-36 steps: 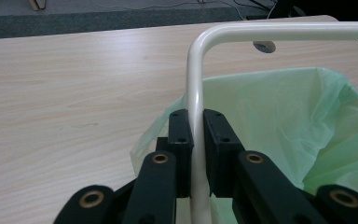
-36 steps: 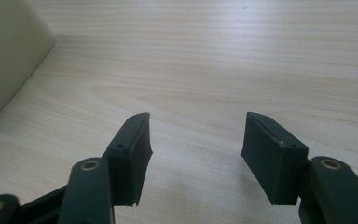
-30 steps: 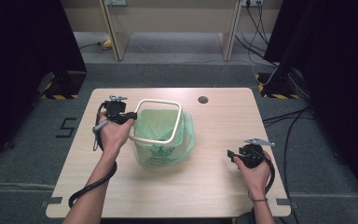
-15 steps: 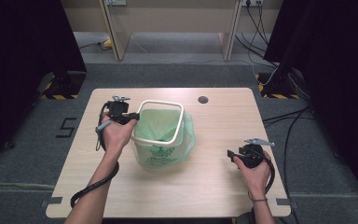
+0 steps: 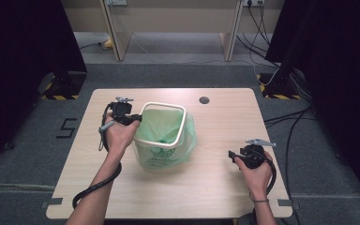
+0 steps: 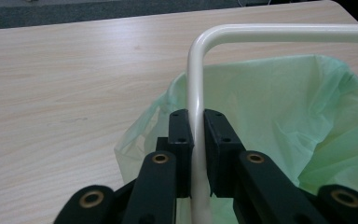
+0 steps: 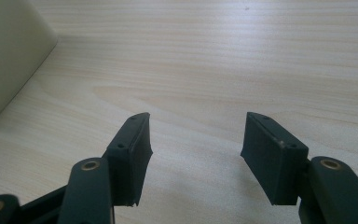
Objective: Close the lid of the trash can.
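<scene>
The left gripper (image 5: 132,119), black and two-jawed, pinches the cream-white rounded rim (image 6: 195,84) of a small square plastic bin (image 5: 161,140) standing near the middle of a light wooden table (image 5: 215,187). In the left gripper view its two black pads press against either side of the thin pale rim bar, one inside the bin and one outside, just below the bar's rounded corner. A translucent pale green plastic bag (image 6: 279,107) lines the bin, and its loose edge spills out under the rim beside the jaws. In the high view the person's left hand (image 5: 117,136) holds that gripper at the bin's left side, with the forearm reaching in from the bottom edge and a black cable (image 5: 93,187) looping back along the tabletop. The green bag (image 5: 187,136) also bulges over the bin's right wall, and a printed mark shows on the near face. A small dark round hole (image 5: 204,100) sits in the table beyond the bin, towards the far edge.

Well to the right, apart from the bin, the right gripper (image 5: 232,154) rests low over bare wood in the person's right hand (image 5: 255,171), pointing left towards the bin. In the right gripper view its jaws stand spread wide with nothing between them but wood grain, and a pale wall of the bin (image 7: 9,60) shows at the upper left.
</scene>
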Motion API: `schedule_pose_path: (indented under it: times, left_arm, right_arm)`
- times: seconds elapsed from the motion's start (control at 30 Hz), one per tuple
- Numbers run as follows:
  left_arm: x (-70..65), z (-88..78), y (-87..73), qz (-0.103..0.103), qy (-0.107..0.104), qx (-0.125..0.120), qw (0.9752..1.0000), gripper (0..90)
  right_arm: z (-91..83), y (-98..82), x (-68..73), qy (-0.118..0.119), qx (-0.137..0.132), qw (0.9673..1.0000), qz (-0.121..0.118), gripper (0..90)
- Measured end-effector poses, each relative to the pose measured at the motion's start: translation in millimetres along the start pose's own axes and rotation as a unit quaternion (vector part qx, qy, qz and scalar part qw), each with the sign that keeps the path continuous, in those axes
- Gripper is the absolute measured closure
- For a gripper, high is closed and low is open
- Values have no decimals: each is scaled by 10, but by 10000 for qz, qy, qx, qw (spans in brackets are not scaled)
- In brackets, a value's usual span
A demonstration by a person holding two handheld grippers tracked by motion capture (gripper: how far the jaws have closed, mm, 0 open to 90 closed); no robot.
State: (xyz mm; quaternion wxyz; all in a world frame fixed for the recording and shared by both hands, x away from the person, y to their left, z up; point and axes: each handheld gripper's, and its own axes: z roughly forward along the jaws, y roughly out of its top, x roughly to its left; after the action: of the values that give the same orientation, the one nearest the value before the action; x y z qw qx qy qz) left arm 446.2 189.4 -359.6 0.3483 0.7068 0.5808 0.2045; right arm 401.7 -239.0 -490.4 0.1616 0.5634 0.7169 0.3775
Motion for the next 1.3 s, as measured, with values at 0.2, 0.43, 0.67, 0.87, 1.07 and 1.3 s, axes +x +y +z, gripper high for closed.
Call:
schedule_pose_path:
  times: [0.2,0.43,0.67,0.87,1.07,1.3]
  left_arm:
    - [-7,54,-15,12,34,84,10000,809]
    - [2,80,-22,-21,17,99,9999,796]
    - [32,7,-34,64,-152,-74,9998,677]
    - [180,-138,-73,123,-371,-341,9987,577]
    - [393,-329,-201,77,-367,-479,9981,582]
    - [655,-396,-384,355,-282,-185,9988,587]
  right_arm:
    - [-3,1,0,0,3,10000,-6,418]
    - [-1,3,3,3,-1,10000,-5,418]
    - [-6,13,17,13,-47,10000,-1,418]
    - [-12,124,103,29,-170,9998,-58,416]
    - [-7,323,352,220,-220,9990,-335,417]
    - [-1,596,663,475,-295,9964,-630,416]
